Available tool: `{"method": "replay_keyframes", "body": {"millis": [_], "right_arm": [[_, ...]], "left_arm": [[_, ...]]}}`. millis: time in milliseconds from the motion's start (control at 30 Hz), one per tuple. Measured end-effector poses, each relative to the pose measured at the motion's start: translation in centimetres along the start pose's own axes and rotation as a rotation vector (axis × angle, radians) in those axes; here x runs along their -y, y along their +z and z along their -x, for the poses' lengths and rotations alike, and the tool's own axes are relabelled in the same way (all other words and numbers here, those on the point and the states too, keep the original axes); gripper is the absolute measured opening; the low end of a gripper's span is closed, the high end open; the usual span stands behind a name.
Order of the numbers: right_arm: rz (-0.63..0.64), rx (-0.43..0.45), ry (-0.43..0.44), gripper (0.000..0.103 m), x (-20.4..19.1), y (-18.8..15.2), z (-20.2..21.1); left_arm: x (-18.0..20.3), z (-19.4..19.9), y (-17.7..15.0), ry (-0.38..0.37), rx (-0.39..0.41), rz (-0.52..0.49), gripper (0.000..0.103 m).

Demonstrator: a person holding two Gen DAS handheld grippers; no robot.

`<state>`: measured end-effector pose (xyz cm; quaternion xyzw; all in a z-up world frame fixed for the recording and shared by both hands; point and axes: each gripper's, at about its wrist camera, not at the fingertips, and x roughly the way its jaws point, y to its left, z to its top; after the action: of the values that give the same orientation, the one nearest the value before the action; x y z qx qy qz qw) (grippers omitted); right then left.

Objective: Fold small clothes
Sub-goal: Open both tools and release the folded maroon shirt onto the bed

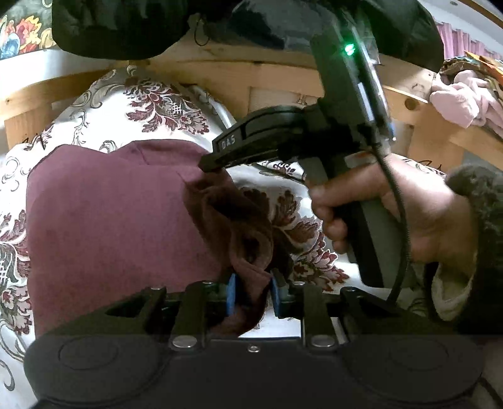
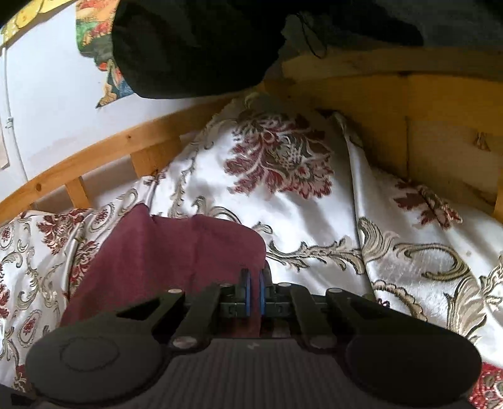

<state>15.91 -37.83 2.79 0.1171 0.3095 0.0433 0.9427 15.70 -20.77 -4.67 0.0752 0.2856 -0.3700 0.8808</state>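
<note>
A maroon garment [image 1: 113,214] lies on a floral bedspread [image 1: 157,103]. My left gripper [image 1: 253,294] is shut on a bunched edge of the garment at its right side, cloth between the blue pads [image 1: 232,294]. My right gripper [image 1: 210,163] shows in the left wrist view, its black fingers closed on the garment's far right edge. In the right wrist view the right gripper [image 2: 255,291] pinches the maroon garment [image 2: 163,251] edge between nearly touching blue pads [image 2: 248,292]. The strip of cloth between the two grippers is lifted and folded over.
A wooden bed frame [image 1: 276,78] runs behind the bedspread. Dark clothing [image 1: 125,25] hangs above. A pink garment [image 1: 462,97] lies on the frame at the upper right. The bedspread [image 2: 314,195] stretches to the right, with a wall [image 2: 53,110] at left.
</note>
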Motion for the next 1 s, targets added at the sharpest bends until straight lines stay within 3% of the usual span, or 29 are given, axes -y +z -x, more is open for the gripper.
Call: {"method": "replay_keyframes", "body": {"millis": [233, 333, 433, 567, 767, 867, 933, 967, 1000], "right_arm": [[-0.044, 0.026, 0.026, 0.007, 0.8, -0.1, -0.4], [-0.024, 0.047, 0.020, 0.007, 0.6, 0.0, -0.4], [-0.017, 0.054, 0.015, 0.007, 0.3, 0.1, -0.5], [0.027, 0.056, -0.015, 0.007, -0.3, 0.1, -0.6], [0.191, 0.085, -0.110, 0.009, -2.3, -0.3, -0.3], [0.201, 0.082, -0.139, 0.028, -2.5, -0.4, -0.1], [0.198, 0.086, -0.163, 0.048, -2.5, -0.4, 0.4], [0.198, 0.087, -0.172, 0.053, -2.5, -0.5, 0.7], [0.198, 0.090, -0.182, 0.066, -2.6, -0.6, 1.2]], "left_arm": [[0.1, 0.1, 0.2, -0.001, -0.006, 0.010, 0.036], [0.0, 0.7, 0.4, 0.001, 0.000, 0.030, 0.048], [-0.3, 1.4, 0.5, 0.022, 0.015, 0.062, 0.065], [-1.1, 3.0, 0.9, 0.056, 0.059, 0.132, 0.101], [-1.6, 5.3, 1.7, 0.086, 0.106, 0.174, 0.102], [-1.9, 6.5, 1.7, 0.111, 0.113, 0.185, 0.102], [-2.1, 7.2, 1.6, 0.139, 0.112, 0.193, 0.102], [-2.3, 7.5, 1.6, 0.151, 0.110, 0.198, 0.102], [-2.4, 7.9, 1.5, 0.163, 0.108, 0.204, 0.102]]}}
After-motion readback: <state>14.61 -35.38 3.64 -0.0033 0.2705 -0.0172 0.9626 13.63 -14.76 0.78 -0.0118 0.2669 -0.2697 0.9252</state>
